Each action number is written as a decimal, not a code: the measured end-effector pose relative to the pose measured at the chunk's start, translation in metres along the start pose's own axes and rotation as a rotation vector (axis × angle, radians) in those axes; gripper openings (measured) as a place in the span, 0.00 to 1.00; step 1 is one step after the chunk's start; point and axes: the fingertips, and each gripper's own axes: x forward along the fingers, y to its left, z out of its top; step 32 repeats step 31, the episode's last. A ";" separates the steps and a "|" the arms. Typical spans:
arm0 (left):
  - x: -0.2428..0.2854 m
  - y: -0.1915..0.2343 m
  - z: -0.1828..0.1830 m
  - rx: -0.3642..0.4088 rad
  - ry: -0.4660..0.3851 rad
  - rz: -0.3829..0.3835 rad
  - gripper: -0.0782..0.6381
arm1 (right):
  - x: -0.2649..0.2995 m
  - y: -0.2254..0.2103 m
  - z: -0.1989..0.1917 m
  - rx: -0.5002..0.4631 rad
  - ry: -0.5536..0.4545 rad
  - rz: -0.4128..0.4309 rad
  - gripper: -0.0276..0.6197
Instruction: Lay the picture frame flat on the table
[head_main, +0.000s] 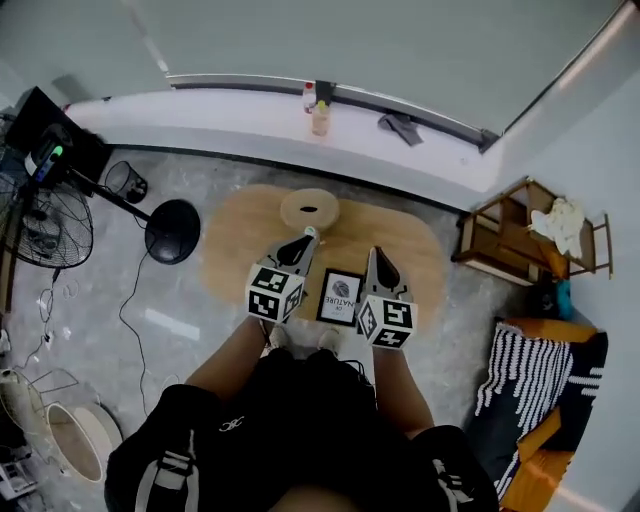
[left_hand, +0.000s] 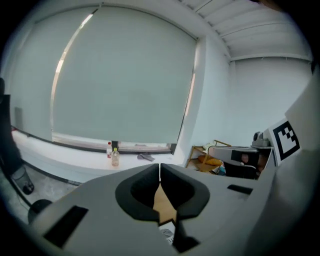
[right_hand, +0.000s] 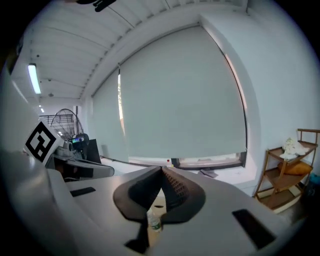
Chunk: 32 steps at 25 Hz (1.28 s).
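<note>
The picture frame (head_main: 340, 296), black-edged with a white print, lies flat on the oval wooden table (head_main: 230, 250) near its front edge, between my two grippers. My left gripper (head_main: 311, 233) points away over the table just left of the frame, jaws shut with nothing between them. My right gripper (head_main: 377, 251) sits just right of the frame, also shut and empty. In the left gripper view the closed jaws (left_hand: 159, 167) hide most of the table; a corner of the frame (left_hand: 167, 231) shows below them. In the right gripper view the jaws (right_hand: 161, 170) meet tip to tip.
A round wooden disc (head_main: 308, 209) rests at the table's far side. Bottles (head_main: 320, 118) and a cloth (head_main: 400, 127) are on the window sill. A standing fan (head_main: 40, 225) with its round base (head_main: 172, 231) is at the left. A wooden shelf (head_main: 520, 235) stands at the right.
</note>
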 end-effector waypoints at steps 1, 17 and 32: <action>-0.016 0.001 0.015 0.009 -0.025 0.010 0.15 | -0.007 0.006 0.016 -0.012 -0.028 -0.006 0.07; -0.139 0.019 0.137 0.122 -0.292 0.082 0.14 | -0.064 0.059 0.139 -0.079 -0.258 -0.043 0.06; -0.138 0.004 0.148 0.118 -0.303 0.050 0.14 | -0.074 0.049 0.149 -0.072 -0.314 -0.052 0.06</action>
